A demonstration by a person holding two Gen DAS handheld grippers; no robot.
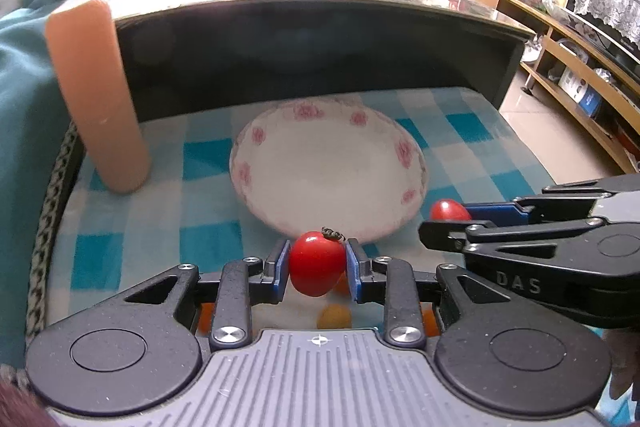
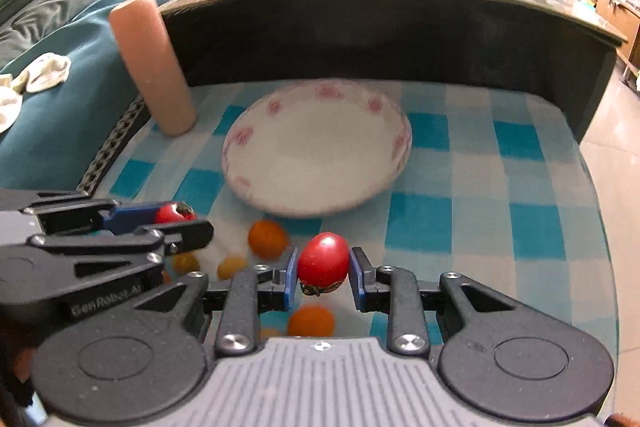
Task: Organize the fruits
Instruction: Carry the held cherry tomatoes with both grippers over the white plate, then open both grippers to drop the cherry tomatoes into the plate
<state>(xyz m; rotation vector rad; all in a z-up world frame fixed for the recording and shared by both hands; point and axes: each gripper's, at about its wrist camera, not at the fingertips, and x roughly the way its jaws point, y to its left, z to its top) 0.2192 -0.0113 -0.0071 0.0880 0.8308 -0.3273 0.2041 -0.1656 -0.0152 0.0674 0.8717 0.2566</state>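
your left tongs (image 1: pixel 317 269) grasp a red tomato (image 1: pixel 315 263) just before the plate (image 1: pixel 256 163), and your right tongs (image 2: pixel 323 271) grasp another tomato (image 2: pixel 322 261). you are in the carrying step, i think. next, bring each one above the plate before you release it.

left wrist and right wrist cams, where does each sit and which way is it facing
Left wrist view: rides on the left gripper, looking forward along its jaws, shut on a red tomato, toward the plate; the right gripper enters from the right.
Right wrist view: rides on the right gripper, jaws around another red tomato, facing the same plate; the left gripper enters from the left.
Shared: plate, checked cloth, pink cylinder, both grippers.
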